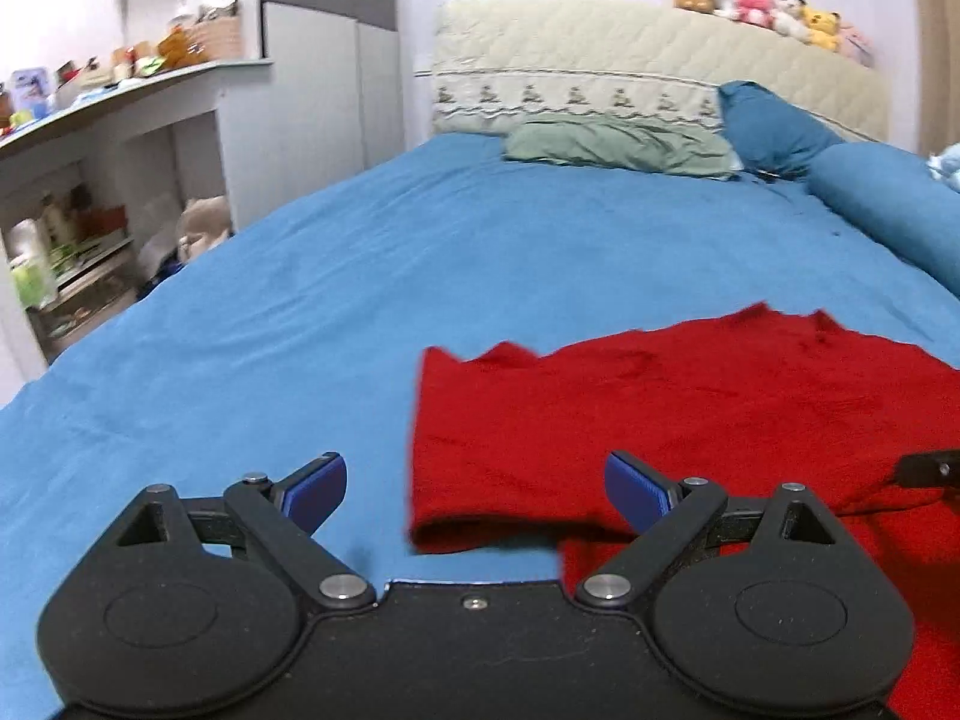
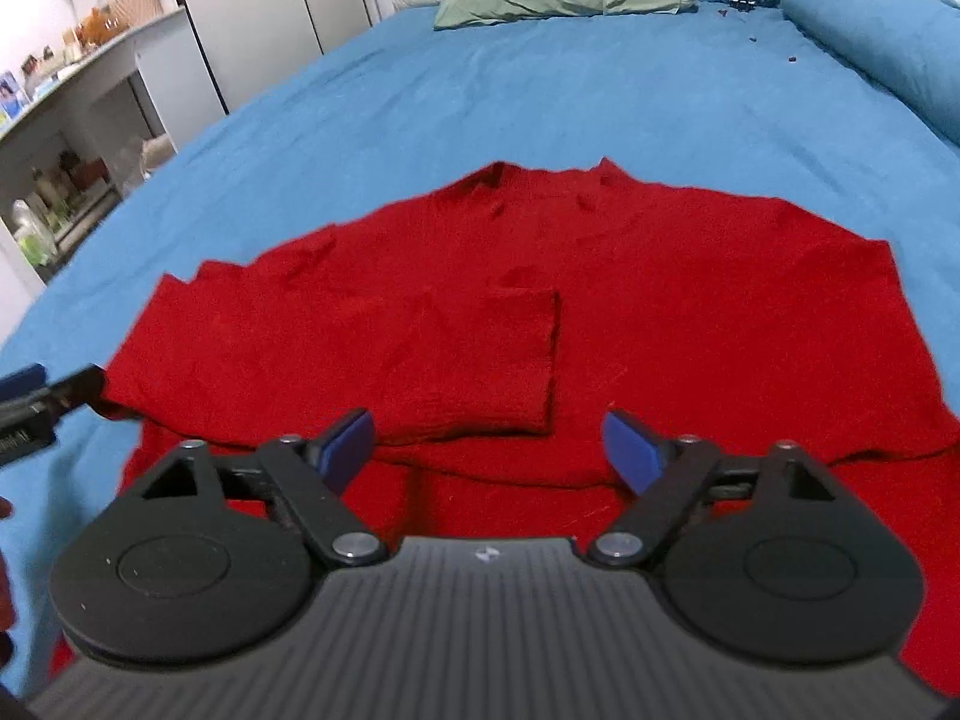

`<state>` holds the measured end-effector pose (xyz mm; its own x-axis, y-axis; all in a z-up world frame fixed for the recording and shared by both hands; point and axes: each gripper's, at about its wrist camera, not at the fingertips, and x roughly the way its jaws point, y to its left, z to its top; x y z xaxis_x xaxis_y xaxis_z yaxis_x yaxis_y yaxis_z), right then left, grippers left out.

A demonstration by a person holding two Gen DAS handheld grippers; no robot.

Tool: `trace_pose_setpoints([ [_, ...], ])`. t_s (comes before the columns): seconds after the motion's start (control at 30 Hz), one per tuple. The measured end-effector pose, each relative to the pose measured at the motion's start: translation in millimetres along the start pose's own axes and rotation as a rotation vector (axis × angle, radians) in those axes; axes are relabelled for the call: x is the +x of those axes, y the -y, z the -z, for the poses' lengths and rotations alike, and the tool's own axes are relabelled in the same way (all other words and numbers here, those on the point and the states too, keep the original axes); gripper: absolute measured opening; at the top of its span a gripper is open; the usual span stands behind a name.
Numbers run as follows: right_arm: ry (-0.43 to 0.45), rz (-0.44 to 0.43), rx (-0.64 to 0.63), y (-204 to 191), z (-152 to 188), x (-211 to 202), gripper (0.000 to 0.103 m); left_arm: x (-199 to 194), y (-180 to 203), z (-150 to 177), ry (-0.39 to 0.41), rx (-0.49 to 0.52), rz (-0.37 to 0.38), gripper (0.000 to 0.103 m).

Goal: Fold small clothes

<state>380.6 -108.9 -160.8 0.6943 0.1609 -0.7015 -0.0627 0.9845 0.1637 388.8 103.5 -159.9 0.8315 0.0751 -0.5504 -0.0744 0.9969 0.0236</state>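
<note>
On the blue bed [image 1: 360, 252] lies the red sweater [image 2: 660, 300]. Only the right wrist view shows its sleeve [image 2: 480, 360] folded across the body. Left gripper [image 1: 474, 492] and right gripper [image 2: 486, 450] both stand apart, empty.

No words, numbers or brand names can be read. The right gripper [image 2: 486, 450] carries a small pale emblem on its ribbed grey body, too small to make out. Packages on the shelf [image 1: 120, 96] at far left are blurred, their labels illegible.
</note>
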Motion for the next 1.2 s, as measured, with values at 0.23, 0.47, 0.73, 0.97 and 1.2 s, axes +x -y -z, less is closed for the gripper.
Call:
trace_pose_setpoints([
  [0.23,0.049,0.045,0.046,-2.9,7.6,20.2,0.077,11.8,-12.2,6.5,-0.020,0.007,0.008,0.095],
  [0.47,0.050,0.054,0.025,-6.0,5.3,29.4,0.028,11.3,-16.1,8.1,-0.031,-0.007,0.021,0.095],
  [0.73,0.134,0.047,-0.024,-1.2,-46.8,1.2,0.022,5.6,-10.0,11.7,-0.013,0.054,0.049,0.095],
  [0.97,0.209,0.200,0.002,69.9,-79.8,-35.0,0.022,21.9,12.5,12.9,-0.022,0.113,0.067,0.095],
  [1.2,0.155,0.238,0.081,140.5,-50.0,-20.6,0.022,45.0,32.5,19.8,-0.072,0.156,0.055,0.095],
])
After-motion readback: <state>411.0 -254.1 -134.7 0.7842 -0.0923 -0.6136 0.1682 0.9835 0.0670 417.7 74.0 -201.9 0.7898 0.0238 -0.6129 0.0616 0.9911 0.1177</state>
